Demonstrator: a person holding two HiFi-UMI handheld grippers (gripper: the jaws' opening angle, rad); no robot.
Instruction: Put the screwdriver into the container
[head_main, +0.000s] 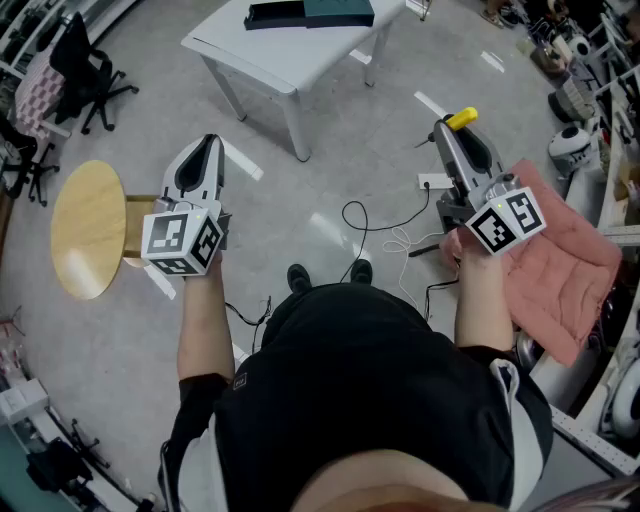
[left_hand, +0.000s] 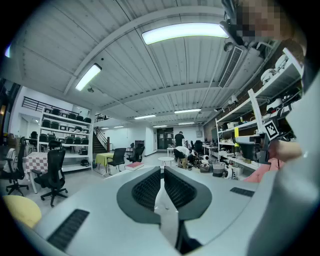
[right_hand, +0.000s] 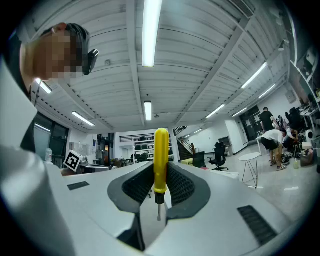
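Observation:
My right gripper is shut on a small screwdriver with a yellow handle; the handle sticks out past the jaw tips and the short metal blade points back toward the camera. In the head view the right gripper is raised at the right with the yellow screwdriver handle at its tip. My left gripper is shut with nothing between its jaws, and in the head view the left gripper is held up at the left. A dark open container lies on the white table ahead.
A round wooden stool stands at the left, and a pink cushion lies at the right by shelving. Cables trail on the grey floor. Office chairs stand at far left. People are in the background of both gripper views.

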